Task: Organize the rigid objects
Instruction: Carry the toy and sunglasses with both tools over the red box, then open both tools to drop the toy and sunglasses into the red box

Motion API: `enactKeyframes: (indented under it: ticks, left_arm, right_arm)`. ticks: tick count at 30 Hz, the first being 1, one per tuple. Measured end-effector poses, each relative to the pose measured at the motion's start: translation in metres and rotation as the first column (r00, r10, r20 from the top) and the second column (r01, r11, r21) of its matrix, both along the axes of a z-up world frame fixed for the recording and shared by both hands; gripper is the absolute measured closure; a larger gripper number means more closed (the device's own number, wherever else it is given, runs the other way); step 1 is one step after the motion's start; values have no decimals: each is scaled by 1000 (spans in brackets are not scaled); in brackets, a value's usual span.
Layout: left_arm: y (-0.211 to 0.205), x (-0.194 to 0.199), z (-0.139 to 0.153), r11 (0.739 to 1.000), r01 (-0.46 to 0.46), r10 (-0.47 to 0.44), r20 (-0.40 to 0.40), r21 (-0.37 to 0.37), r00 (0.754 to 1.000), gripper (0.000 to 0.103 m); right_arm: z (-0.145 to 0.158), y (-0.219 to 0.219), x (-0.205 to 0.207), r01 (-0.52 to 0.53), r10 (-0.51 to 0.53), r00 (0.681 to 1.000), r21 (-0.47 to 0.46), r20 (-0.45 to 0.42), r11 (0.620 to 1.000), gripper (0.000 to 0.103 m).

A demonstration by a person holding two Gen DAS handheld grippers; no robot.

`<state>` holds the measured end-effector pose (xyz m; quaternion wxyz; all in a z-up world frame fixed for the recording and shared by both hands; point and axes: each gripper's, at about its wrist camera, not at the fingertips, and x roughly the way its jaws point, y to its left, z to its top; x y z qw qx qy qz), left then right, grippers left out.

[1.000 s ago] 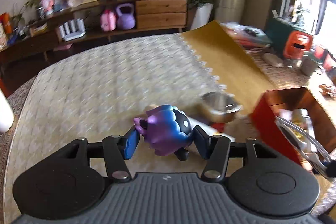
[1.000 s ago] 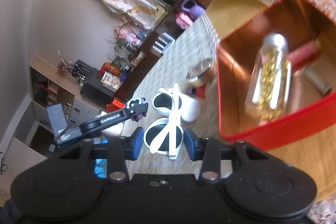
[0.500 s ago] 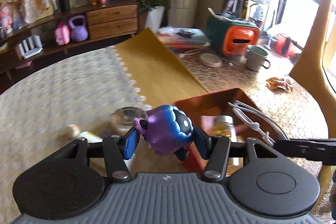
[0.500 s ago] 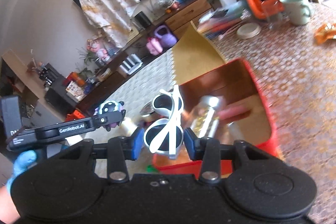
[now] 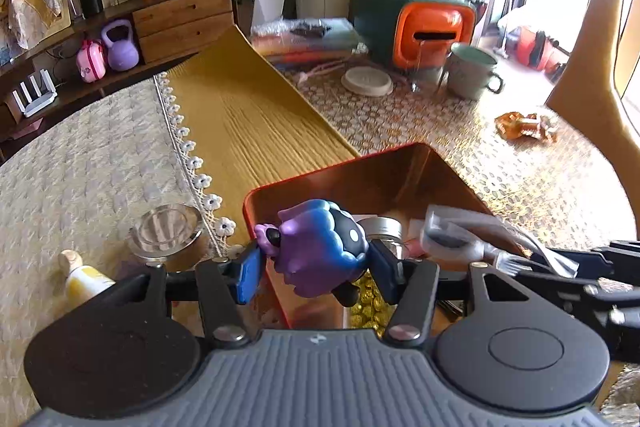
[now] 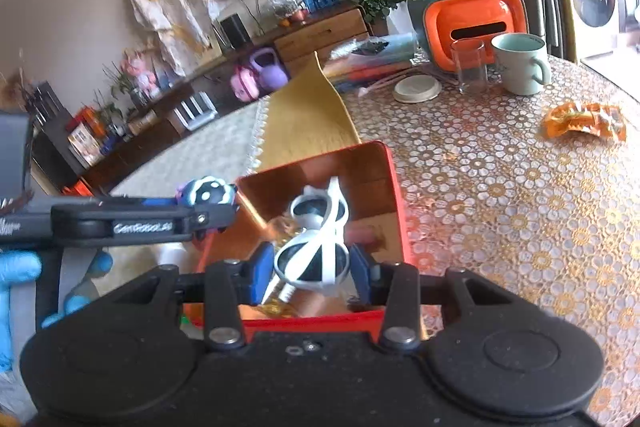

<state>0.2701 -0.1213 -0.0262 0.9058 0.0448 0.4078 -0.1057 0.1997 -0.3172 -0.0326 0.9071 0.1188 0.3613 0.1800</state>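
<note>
Left gripper (image 5: 316, 263): jaws pinched on a purple-and-blue toy figure (image 5: 320, 247), held over the near left corner of the red tin (image 5: 360, 163).
Right gripper (image 6: 310, 269): jaws pinched on folded white sunglasses (image 6: 316, 247) with dark lenses, held over the tin's near edge.
Writing: white lettering on the side of the left gripper, seen from the right wrist, reads roughly "GenRobot.AI"; last letters blurred.
Red tin: open, copper-shiny inside, on the yellow runner (image 5: 240, 115) and patterned tablecloth (image 6: 500, 187).
Tin contents: clear jar of gold pieces (image 5: 368, 299) with a silver lid, plus a pinkish item; both largely hidden behind the held objects.
Left of tin: small glass dish (image 5: 166, 231); cream bottle (image 5: 80, 275), its lower part cut off by the gripper body.
Far right: orange-fronted box (image 6: 476, 23), drinking glass (image 6: 468, 65), pale green mug (image 6: 520, 63), white lid (image 6: 416, 89), orange wrapper (image 6: 584, 119); no print readable.
Person: blue-gloved hand (image 6: 24, 291), partly out of frame at left.
</note>
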Motion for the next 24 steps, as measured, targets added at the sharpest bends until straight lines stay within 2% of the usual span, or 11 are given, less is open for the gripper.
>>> enactKeyframes:
  ticks: [5, 14, 19, 20, 23, 24]
  left_arm:
    - [-11, 16, -14, 999, 8, -8, -18, 41, 1000, 48]
    - [-13, 36, -23, 999, 0, 1, -38, 32, 999, 48]
    - [-14, 40, -35, 999, -2, 6, -71, 52, 997, 47]
    - [-14, 40, -36, 999, 0, 4, -76, 53, 997, 47]
    - [-17, 35, -37, 998, 14, -9, -67, 66, 998, 47]
    - [-17, 35, -36, 998, 15, -10, -70, 61, 997, 47]
  right_arm:
    - [-8, 8, 3, -21, 21, 1000, -71, -1, 997, 62]
    - [-19, 19, 5, -53, 54, 999, -142, -1, 988, 62]
    - [-24, 29, 2, -54, 59, 998, -249, 13, 967, 61]
    - [-25, 30, 1, -54, 61, 998, -260, 20, 964, 60]
    - [-23, 30, -1, -43, 55, 998, -278, 38, 960, 43]
    - [-22, 31, -3, -43, 58, 997, -283, 43, 958, 42]
